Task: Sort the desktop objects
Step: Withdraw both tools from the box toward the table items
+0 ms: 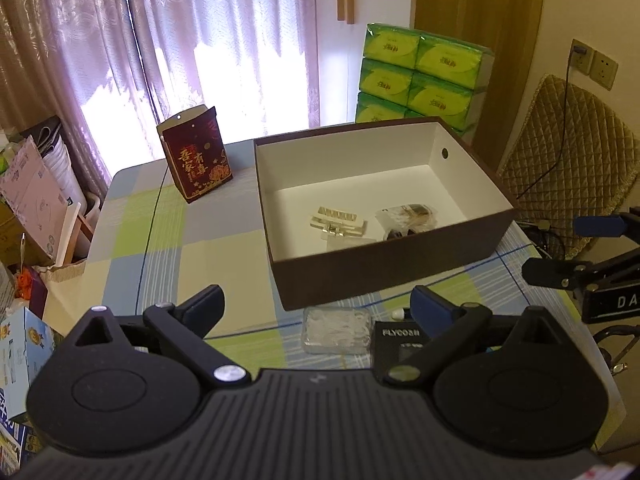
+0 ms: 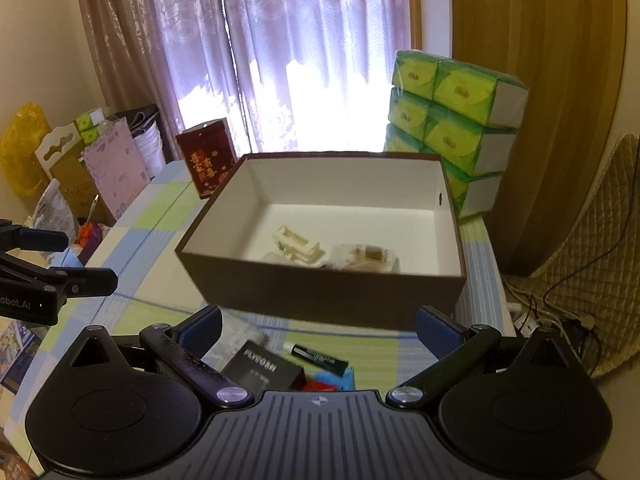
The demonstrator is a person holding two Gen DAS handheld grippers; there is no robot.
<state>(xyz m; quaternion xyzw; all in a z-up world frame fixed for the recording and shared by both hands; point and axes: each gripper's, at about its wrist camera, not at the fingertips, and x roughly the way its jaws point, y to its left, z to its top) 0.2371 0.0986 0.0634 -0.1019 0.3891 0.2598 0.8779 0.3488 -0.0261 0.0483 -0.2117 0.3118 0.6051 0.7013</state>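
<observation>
Left wrist view: left tool (image 1: 316,304) spread, empty, over clear packet (image 1: 337,330). Right tool (image 2: 319,326) spread, empty, above black FLYCO box (image 2: 262,369). Brown box (image 1: 400,256) holds two items.

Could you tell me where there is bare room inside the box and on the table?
The brown box is bare along its far wall; its near side holds a cream clip and a packet. The tablecloth is bare left of it. The near strip is crowded.
</observation>
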